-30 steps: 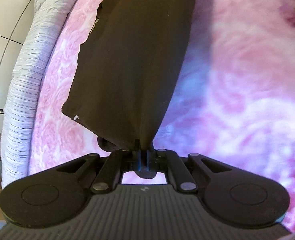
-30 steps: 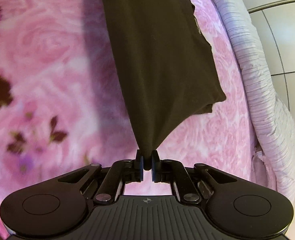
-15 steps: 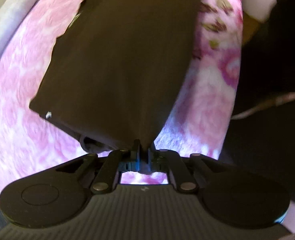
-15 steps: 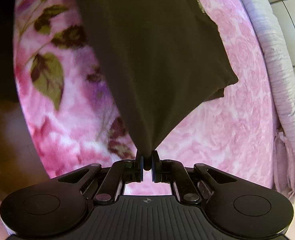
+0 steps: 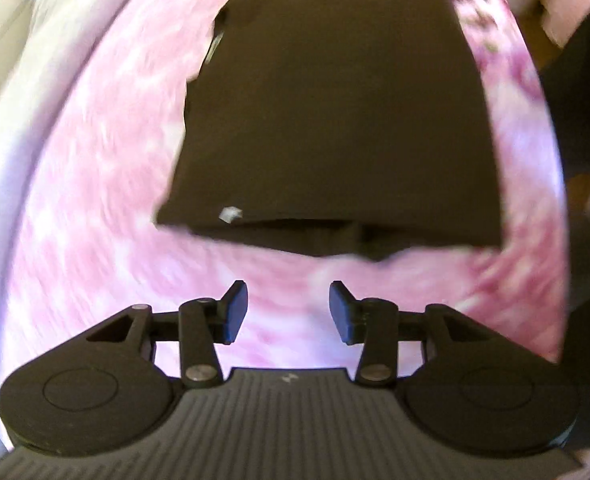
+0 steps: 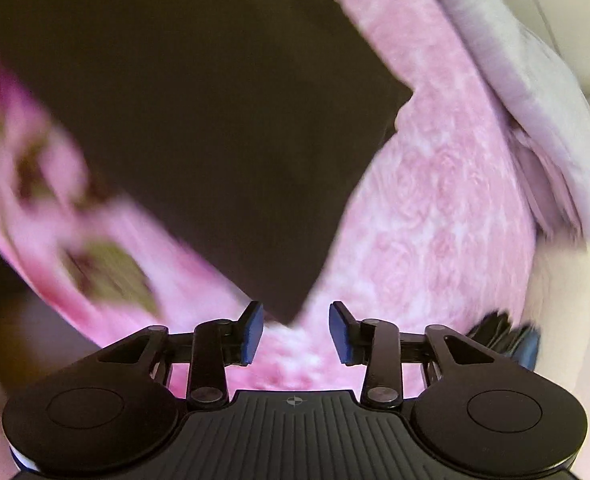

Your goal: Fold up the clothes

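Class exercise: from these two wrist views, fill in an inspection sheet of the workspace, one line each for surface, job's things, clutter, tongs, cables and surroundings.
Surface: pink floral blanket, with leaf prints near one edge.
Job's things: dark garment lying flat on the blanket, layers showing at its near edge, a small white tag at one corner.
Clutter: nothing seen on the blanket; pale ribbed bedding bunched along its far side.
Tongs: left tongs opening, nothing between them, clear of the garment's edge; right tongs opening, the garment's corner just ahead of them, pads not pressing it.
Cables: nothing seen.
Surroundings: pale panelled wall beyond the bedding; the rest is too blurred to tell.
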The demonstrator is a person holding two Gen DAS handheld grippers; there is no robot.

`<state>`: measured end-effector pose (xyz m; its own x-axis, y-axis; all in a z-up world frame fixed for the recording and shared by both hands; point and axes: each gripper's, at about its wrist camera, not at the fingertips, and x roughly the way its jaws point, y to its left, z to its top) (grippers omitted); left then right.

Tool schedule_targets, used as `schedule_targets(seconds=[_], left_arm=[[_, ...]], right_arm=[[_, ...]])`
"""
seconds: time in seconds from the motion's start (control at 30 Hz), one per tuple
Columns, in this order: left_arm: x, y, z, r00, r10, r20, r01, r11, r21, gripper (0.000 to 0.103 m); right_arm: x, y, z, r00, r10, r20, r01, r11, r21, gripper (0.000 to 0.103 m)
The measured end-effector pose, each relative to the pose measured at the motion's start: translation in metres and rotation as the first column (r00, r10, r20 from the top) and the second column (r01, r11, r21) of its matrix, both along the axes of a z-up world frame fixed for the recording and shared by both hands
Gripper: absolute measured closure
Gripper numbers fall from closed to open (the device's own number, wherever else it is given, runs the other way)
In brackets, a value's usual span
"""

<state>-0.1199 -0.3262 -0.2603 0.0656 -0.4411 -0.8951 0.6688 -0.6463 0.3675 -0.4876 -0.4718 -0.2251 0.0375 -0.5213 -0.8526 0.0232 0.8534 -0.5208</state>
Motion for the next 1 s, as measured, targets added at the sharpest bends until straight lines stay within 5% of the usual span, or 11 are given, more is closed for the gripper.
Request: schedule_targets(seconds=[0.07, 0.17, 0.3, 0.5, 0.7, 0.77, 0.87, 1.0], left_arm=[[0.014, -0.001, -0.006, 0.991, -0.132, 0.036, 0.134, 0.990, -0.054, 0.061], [0.032, -0.001, -0.014, 0.939, -0.324, 0.118, 0.338, 0.932, -0.133, 0.051], [0.050, -0.006, -0.034, 0.838, -0.497, 0.226, 0.539, 0.819, -0.195, 0.040], [0.076, -0.006, -0.080, 0.616, -0.693, 0.375, 0.778, 0.610, -0.151, 0.040], [0.078, -0.014, -0.101, 0.505, -0.755, 0.419, 0.863, 0.459, -0.212, 0.038], [0.074, -0.021, -0.102, 0.498, -0.762, 0.413, 0.867, 0.447, -0.220, 0.044], [0.068, -0.033, -0.100, 0.530, -0.763, 0.370, 0.848, 0.491, -0.201, 0.092], [0.069, -0.042, -0.092, 0.557, -0.769, 0.313, 0.831, 0.521, -0.196, 0.096]], right_arm=[[0.024, 0.038, 0.010, 0.994, -0.091, 0.053, 0.091, 0.996, 0.000, 0.060], [0.062, 0.097, 0.020, 0.969, -0.211, 0.127, 0.206, 0.977, 0.047, 0.057], [0.119, 0.176, 0.024, 0.941, -0.276, 0.194, 0.257, 0.960, 0.114, 0.055], [0.158, 0.237, 0.010, 0.893, -0.386, 0.232, 0.347, 0.918, 0.193, 0.053], [0.166, 0.269, -0.010, 0.848, -0.455, 0.270, 0.406, 0.887, 0.218, 0.052], [0.172, 0.280, -0.015, 0.851, -0.422, 0.314, 0.366, 0.904, 0.223, 0.051], [0.186, 0.301, -0.030, 0.880, -0.331, 0.340, 0.278, 0.940, 0.195, 0.046], [0.210, 0.324, -0.065, 0.931, -0.184, 0.316, 0.162, 0.982, 0.093, 0.045]])
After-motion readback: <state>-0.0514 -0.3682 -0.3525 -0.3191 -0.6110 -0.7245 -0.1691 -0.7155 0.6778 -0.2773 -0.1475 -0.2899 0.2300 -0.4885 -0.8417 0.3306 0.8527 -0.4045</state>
